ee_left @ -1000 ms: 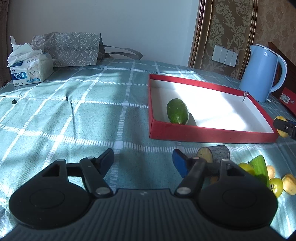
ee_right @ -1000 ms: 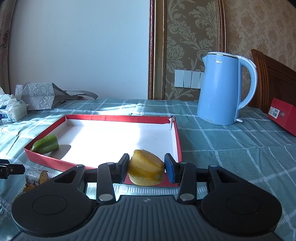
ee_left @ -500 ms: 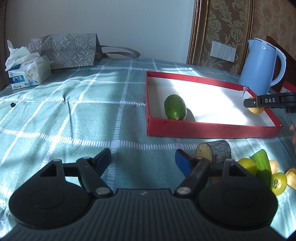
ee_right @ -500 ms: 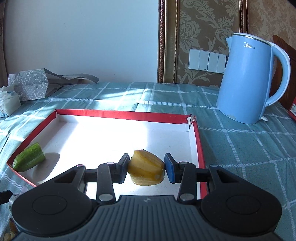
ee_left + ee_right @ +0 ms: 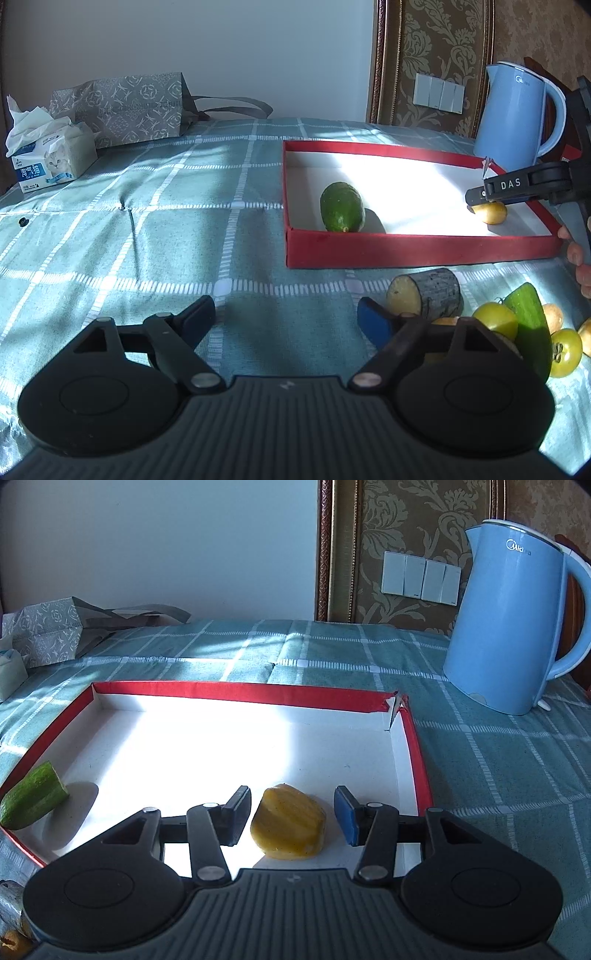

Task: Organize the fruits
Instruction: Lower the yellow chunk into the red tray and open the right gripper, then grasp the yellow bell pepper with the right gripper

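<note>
A red tray [image 5: 417,251] [image 5: 236,692] with a white floor lies on the teal tablecloth. A green cucumber piece [image 5: 341,212] [image 5: 33,801] lies in its near left part. A yellow fruit piece [image 5: 288,827] [image 5: 489,213] rests on the tray floor near the right wall. My right gripper [image 5: 291,818] is open, its pads apart on either side of the yellow piece; it also shows in the left wrist view [image 5: 476,195]. My left gripper [image 5: 286,317] is open and empty above the cloth, left of a pile of fruit: a cut dark-skinned piece [image 5: 424,295], yellow-green round fruits [image 5: 495,319] and a green wedge [image 5: 528,325].
A blue kettle [image 5: 513,118] [image 5: 509,620] stands behind the tray's right corner. A tissue box [image 5: 50,158] and a grey patterned bag [image 5: 122,105] sit at the far left. A person's fingers [image 5: 576,254] show at the right edge.
My right gripper carried the yellow piece over the tray's near wall, lowered it to the floor and opened. My left gripper has hardly moved.
</note>
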`<state>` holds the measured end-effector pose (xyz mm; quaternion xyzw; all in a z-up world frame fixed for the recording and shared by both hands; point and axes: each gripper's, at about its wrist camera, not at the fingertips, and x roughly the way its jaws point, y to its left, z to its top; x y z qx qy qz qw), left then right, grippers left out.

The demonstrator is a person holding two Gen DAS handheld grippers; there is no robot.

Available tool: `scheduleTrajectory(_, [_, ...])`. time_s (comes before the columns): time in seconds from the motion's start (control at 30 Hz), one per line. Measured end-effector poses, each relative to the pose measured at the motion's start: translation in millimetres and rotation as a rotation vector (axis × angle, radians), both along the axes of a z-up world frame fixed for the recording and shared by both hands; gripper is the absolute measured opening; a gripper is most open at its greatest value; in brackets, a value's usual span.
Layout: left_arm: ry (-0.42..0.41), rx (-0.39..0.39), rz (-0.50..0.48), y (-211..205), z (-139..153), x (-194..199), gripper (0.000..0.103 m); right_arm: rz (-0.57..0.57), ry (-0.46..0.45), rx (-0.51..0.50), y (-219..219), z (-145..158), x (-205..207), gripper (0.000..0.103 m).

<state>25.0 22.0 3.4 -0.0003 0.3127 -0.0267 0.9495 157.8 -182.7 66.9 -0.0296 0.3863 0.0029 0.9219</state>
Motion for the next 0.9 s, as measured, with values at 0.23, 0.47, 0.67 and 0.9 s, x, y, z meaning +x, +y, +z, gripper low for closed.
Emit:
scheduleTrajectory(0.23, [-0.002, 0.012, 0.001, -2.1, -0.7, -0.3, 0.083, -0.021, -0.113, 0.068, -14.2, 22.1, -18.6, 0.081])
scheduleTrajectory(0.47, [-0.003, 0.008, 0.002, -3.0, -1.0, 0.1, 0.083, -0.04, -0.195, 0.182, -47.8, 48.7, -98.7, 0.083])
scheduleTrajectory(0.67, [0.002, 0.013, 0.002, -2.6, -1.4, 0.7, 0.088, 0.004, -0.129, 0.218, -68.1, 44.9, -173.8, 0.083])
scheduleTrajectory(0.9, [0.004, 0.016, 0.002, -2.3, -1.8, 0.2, 0.089, 0.079, -0.062, 0.088, -38.5, 17.8, -211.9, 0.083])
